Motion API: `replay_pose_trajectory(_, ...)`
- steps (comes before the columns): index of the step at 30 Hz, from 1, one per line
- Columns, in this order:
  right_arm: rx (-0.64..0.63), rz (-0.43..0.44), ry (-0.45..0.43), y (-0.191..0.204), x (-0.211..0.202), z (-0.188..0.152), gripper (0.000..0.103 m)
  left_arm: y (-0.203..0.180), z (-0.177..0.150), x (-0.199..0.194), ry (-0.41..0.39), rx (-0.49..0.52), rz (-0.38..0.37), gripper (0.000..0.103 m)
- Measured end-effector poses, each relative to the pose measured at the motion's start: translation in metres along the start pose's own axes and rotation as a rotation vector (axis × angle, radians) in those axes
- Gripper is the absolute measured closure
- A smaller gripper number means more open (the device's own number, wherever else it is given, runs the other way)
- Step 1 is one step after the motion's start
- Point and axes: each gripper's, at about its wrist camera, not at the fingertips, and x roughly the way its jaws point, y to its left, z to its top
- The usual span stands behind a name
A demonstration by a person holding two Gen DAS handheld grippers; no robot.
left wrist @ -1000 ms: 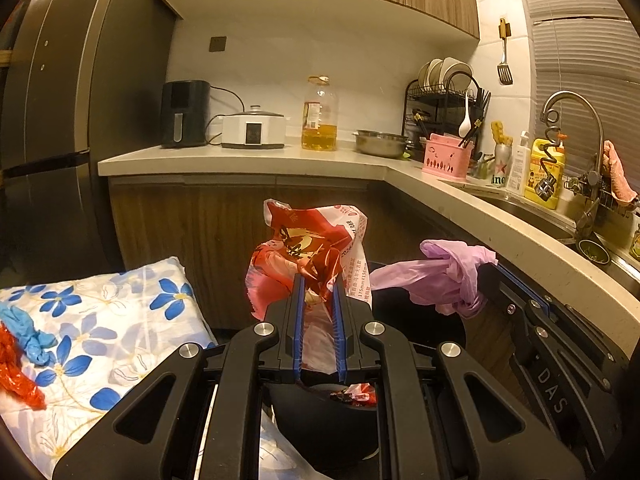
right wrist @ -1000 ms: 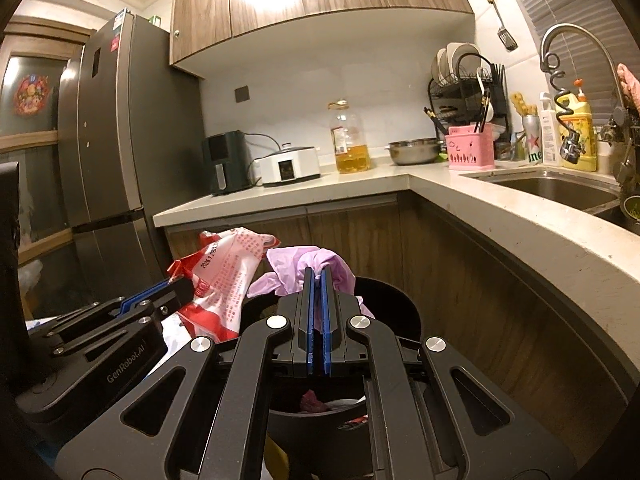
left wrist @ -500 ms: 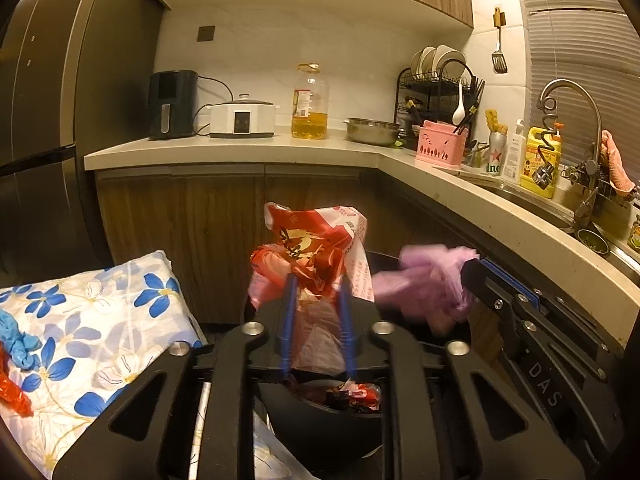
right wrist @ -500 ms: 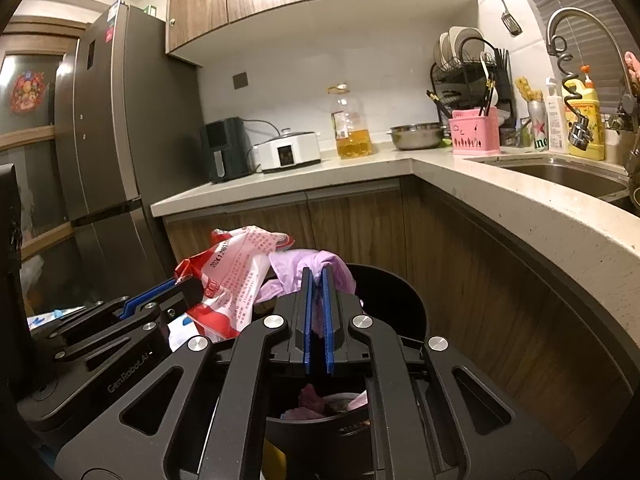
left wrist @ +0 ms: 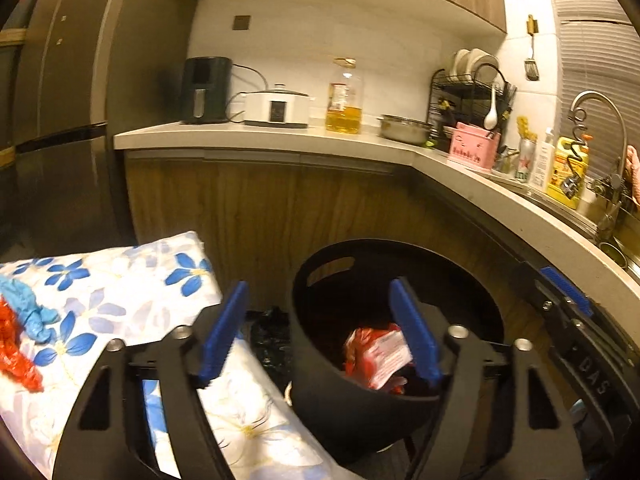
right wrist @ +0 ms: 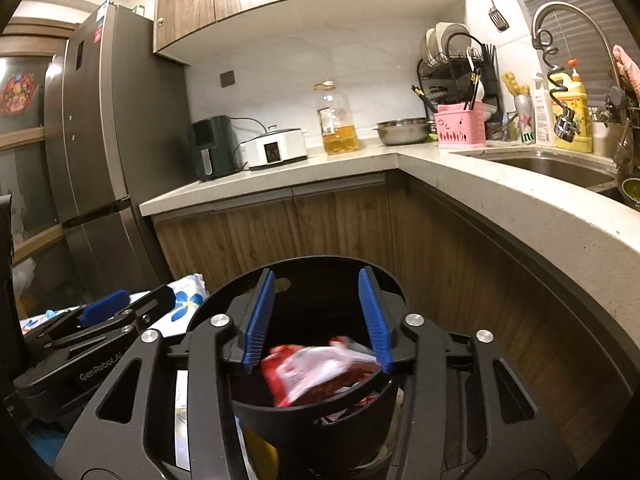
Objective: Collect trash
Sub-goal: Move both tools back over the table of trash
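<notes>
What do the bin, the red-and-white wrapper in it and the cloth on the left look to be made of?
Bin: probably moulded plastic, matt black, with a smooth thin wall and a cut-out handle slot.
Wrapper: likely thin plastic film, glossy and crumpled, printed red and white; blurred in the right wrist view.
Cloth: seemingly woven fabric, matt, white with blue flowers, draped softly over an edge.

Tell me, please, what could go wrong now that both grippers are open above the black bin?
1. The red and white wrapper appears to lie high near the rim of the black bin; it could perhaps slide out.
2. The left gripper and right gripper hang close together, so they might collide when withdrawn.
3. Red and blue scraps lie on the floral cloth and may be forgotten.
</notes>
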Motion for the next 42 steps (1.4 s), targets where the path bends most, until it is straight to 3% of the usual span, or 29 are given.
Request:
replay_pose_trajectory(7, -0.021, 0.008, -0.014, 0.012, -0.018, -0.004, 0.034, 0.022, -0.011, -0.025, 0.011, -0.029, 0.094, 0.007)
replay_pose_trajectory(11, -0.021, 0.013, -0.017, 0.018, -0.027, -0.008, 0.027, 0.037, -0.019, -0.044, 0.003, -0.051, 0.144, 0.006)
replay_pose_trajectory(22, -0.035, 0.078, -0.004, 0.058, -0.045, -0.021, 0.026, 0.088, -0.038, -0.098, -0.031, -0.099, 0.302, 0.006)
replay_pose_trajectory(42, -0.095, 0.281, 0.058, 0.189, -0.045, -0.061, 0.026, 0.204, -0.069, -0.171, -0.057, -0.237, 0.534, 0.006)
